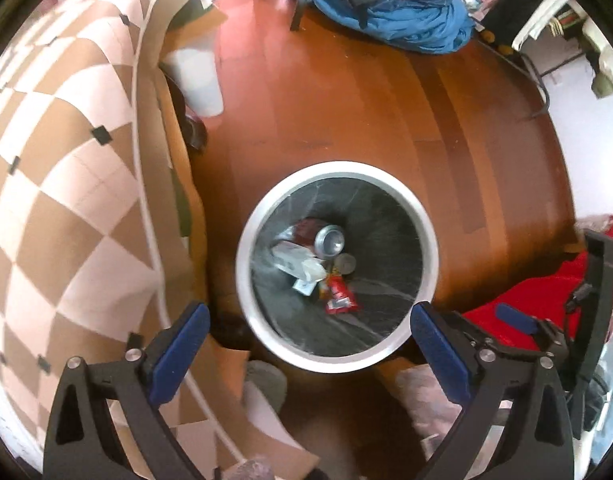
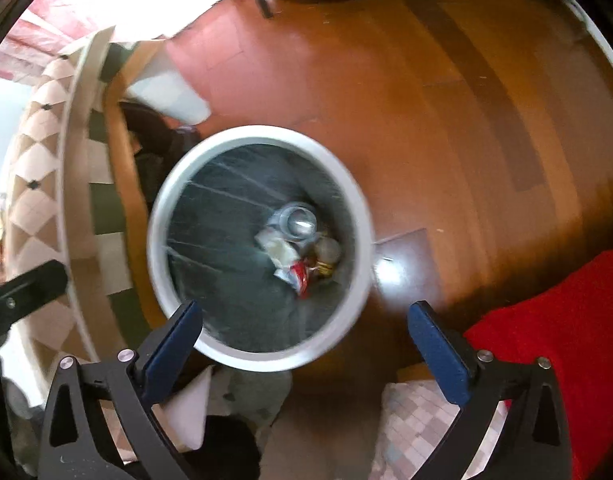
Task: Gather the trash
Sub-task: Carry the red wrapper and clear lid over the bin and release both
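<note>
Both grippers hang above a round bin with a pale rim (image 1: 428, 264), looking almost straight down into it. The bin stands on a reddish-brown wooden floor (image 1: 346, 92) and is lined with a dark bag.

The left gripper (image 1: 308, 344) has its jaws spread wide with nothing between them; through the gap you see the near rim of the bin. The right gripper (image 2: 304, 340) is the same: jaws wide apart and empty, over the bin's near edge. In the left view the right gripper shows at the far right, with red cloth (image 1: 546, 292) behind it.

The trash lies at the bottom of the bin, bunched near the middle. A drinks can (image 1: 328, 240) lies with its silver end facing up. Beside it are crumpled pale wrappers (image 1: 294, 260), a red wrapper (image 1: 340, 296) nearer the grippers, and a small greyish round thing (image 1: 345, 263) that I cannot make out. In the right view the same pile (image 2: 298, 248) is blurred but sits in the same spot.

To the left of the bin runs a desk with a tan-and-white checked top (image 1: 66, 160) and a white edge. Across the floor, well apart from the bin, a blue cloth bundle (image 1: 406, 16) is heaped with dark clothing on top. A white container (image 1: 198, 80) stands near the desk's far end
</note>
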`<state>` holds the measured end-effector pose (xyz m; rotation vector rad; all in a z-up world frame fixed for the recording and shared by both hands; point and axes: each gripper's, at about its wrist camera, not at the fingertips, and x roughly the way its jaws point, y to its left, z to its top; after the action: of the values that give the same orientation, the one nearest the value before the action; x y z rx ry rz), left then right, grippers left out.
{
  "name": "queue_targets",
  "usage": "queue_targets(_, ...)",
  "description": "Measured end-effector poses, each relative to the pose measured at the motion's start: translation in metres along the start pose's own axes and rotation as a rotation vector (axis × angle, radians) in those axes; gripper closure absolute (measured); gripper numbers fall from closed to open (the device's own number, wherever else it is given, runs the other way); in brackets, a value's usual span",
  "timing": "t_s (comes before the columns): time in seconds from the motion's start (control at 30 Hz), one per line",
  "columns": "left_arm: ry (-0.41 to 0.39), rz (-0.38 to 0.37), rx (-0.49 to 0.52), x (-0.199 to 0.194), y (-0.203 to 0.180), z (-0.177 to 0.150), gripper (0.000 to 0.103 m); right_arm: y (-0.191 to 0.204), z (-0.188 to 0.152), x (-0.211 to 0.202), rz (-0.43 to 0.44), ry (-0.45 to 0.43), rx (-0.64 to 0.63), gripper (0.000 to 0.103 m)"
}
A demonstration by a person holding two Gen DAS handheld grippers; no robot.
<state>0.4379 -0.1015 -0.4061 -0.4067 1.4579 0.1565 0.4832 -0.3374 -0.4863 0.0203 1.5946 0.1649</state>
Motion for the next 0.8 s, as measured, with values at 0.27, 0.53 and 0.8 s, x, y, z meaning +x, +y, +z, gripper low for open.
queue_targets(0.27,-0.056,0.057,0.048,-0.023,-0.007,-0.010,0.001,0.002,-0.026,-0.019,-0.078,-0.030,0.034,0.000)
queue_targets(0.53,-0.120,0.055,0.089,-0.062,-0.013,-0.028,0.001,0.005,-0.043,-0.072,-0.098,-0.101,0.064,0.000)
queue_targets(0.8,-0.223,0.063,0.108,-0.119,-0.010,-0.049,0.001,0.024,-0.065,-0.135,-0.076,-0.188,0.078,0.000)
